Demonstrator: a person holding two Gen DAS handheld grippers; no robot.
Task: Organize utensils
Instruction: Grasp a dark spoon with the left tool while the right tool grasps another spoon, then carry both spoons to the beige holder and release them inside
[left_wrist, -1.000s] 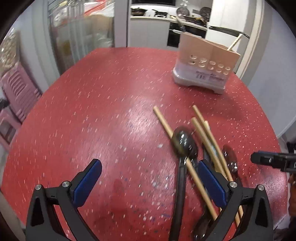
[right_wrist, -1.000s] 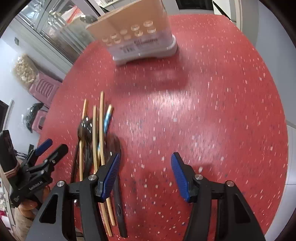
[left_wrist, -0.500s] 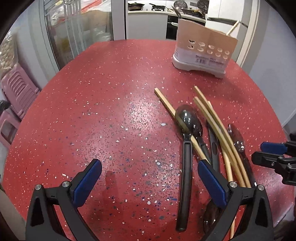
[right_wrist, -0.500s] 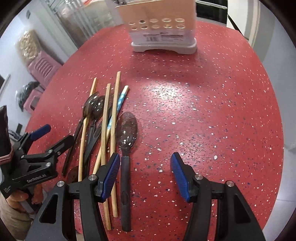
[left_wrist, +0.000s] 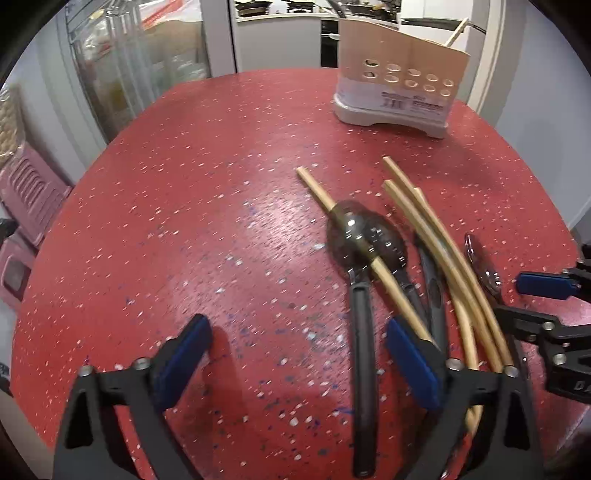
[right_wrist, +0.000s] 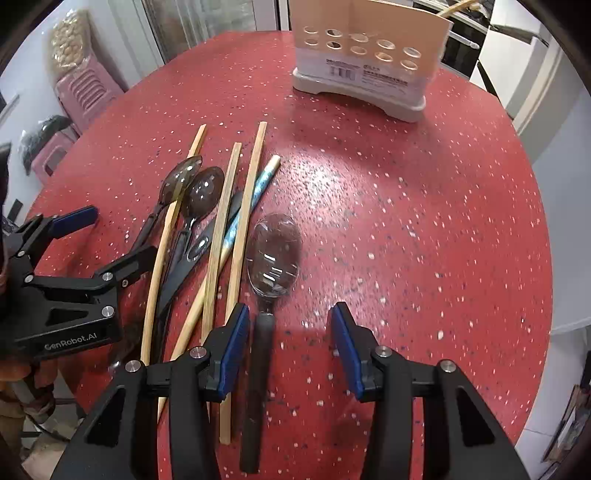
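Note:
Several dark plastic spoons and wooden chopsticks (right_wrist: 242, 221) lie in a loose pile on the red speckled table (right_wrist: 406, 221). One large spoon (right_wrist: 273, 254) lies at the pile's right side. Its handle runs between the jaws of my right gripper (right_wrist: 290, 347), close to the left pad, untouched; these jaws are closing. My left gripper (left_wrist: 299, 362) stands open over the pile's left part, with another spoon's handle (left_wrist: 362, 350) between its fingers, untouched. Each gripper also shows in the other's view: the left gripper (right_wrist: 107, 240) and the right gripper (left_wrist: 532, 304). The beige holed utensil holder (right_wrist: 362, 62) stands at the far side.
One chopstick (left_wrist: 456, 33) sticks out of the holder (left_wrist: 399, 92). Pink plastic stools (right_wrist: 85, 88) stand beyond the table's left edge. Glass cabinet doors (left_wrist: 140, 74) and a kitchen counter lie behind. A hand at the lower left holds the left gripper.
My right gripper has swung left and rolled, so the large spoon's handle now lies between its jaws, which have narrowed. The left gripper has hardly shifted.

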